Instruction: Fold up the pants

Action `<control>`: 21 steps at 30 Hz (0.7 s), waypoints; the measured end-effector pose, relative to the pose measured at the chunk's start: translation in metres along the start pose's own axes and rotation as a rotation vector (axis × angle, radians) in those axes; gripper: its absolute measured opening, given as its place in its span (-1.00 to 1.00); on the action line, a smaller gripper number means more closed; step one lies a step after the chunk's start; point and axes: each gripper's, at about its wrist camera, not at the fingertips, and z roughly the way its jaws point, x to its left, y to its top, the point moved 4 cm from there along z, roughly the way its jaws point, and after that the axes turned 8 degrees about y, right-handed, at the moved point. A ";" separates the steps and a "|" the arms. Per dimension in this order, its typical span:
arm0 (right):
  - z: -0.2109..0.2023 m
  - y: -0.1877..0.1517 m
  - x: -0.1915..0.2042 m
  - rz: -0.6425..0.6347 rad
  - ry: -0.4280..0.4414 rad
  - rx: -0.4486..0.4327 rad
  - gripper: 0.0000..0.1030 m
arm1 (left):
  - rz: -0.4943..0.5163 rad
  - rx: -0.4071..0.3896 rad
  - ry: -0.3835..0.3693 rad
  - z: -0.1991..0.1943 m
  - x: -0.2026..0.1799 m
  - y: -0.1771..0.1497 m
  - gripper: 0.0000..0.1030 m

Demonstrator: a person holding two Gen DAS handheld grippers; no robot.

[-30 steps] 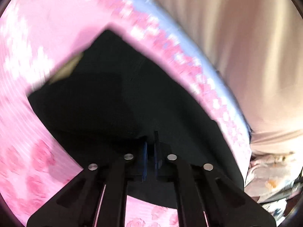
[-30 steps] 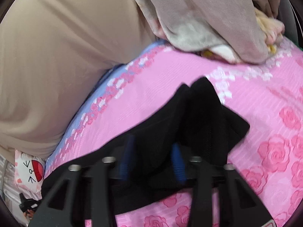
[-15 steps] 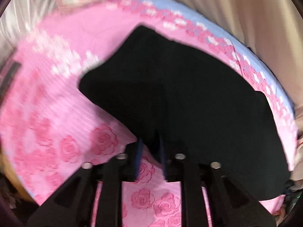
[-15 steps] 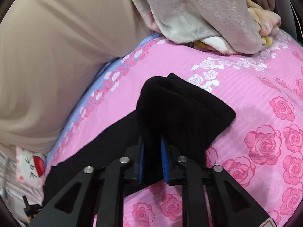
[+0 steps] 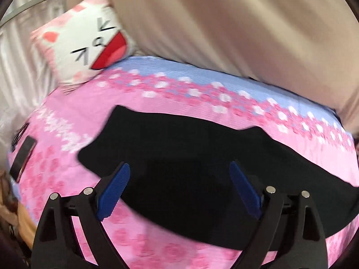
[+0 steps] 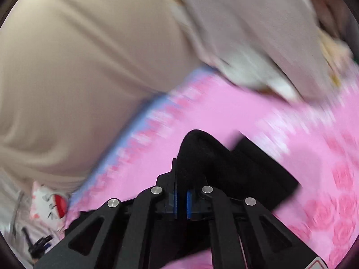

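Left hand-held gripper [image 5: 179,179] just opened above black pants [image 5: 202,157], right hand-held gripper [image 6: 181,192] pinching them

Matt black cloth pants [image 5: 202,174] lie on a finely ribbed pink rose-print cloth bedsheet [image 5: 74,134]. Matt black plastic gripper fingers [image 5: 67,219] carry ridged blue rubbery pads [image 5: 113,194] and shiny metal pins [image 5: 88,191]. Smooth printed cat-face cloth cushion [image 5: 83,44]; beige draped cloth curtain [image 5: 235,27].

The black pants [image 5: 202,157] lay spread flat across the pink rose-print bed [image 5: 157,107], one end bunched into a raised fold [image 6: 202,148] lifted off the cover
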 end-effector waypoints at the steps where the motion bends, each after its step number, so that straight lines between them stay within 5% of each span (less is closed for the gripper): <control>1: -0.008 0.008 0.017 -0.053 0.039 -0.033 -0.90 | 0.022 -0.004 -0.003 0.001 -0.009 -0.001 0.71; 4: -0.019 0.021 0.026 -0.123 0.006 -0.058 -0.90 | 0.074 0.005 -0.006 0.009 -0.031 -0.013 0.71; 9: 0.024 -0.029 -0.100 0.083 -0.275 0.179 -0.88 | 0.148 0.098 0.052 0.059 -0.056 -0.041 0.71; 12: 0.005 -0.037 -0.106 0.127 -0.256 0.132 -0.70 | 0.140 0.158 0.073 0.081 -0.055 -0.049 0.73; 14: -0.014 -0.034 -0.096 0.057 -0.397 0.085 -0.34 | 0.111 0.152 0.050 0.081 -0.049 -0.046 0.71; 17: -0.037 -0.033 -0.069 -0.050 -0.548 -0.002 -0.23 | 0.094 0.109 0.082 0.077 -0.039 -0.035 0.71; 21: 0.012 -0.049 0.027 -0.227 -0.251 0.140 -0.23 | 0.064 0.092 0.112 0.083 -0.021 -0.019 0.71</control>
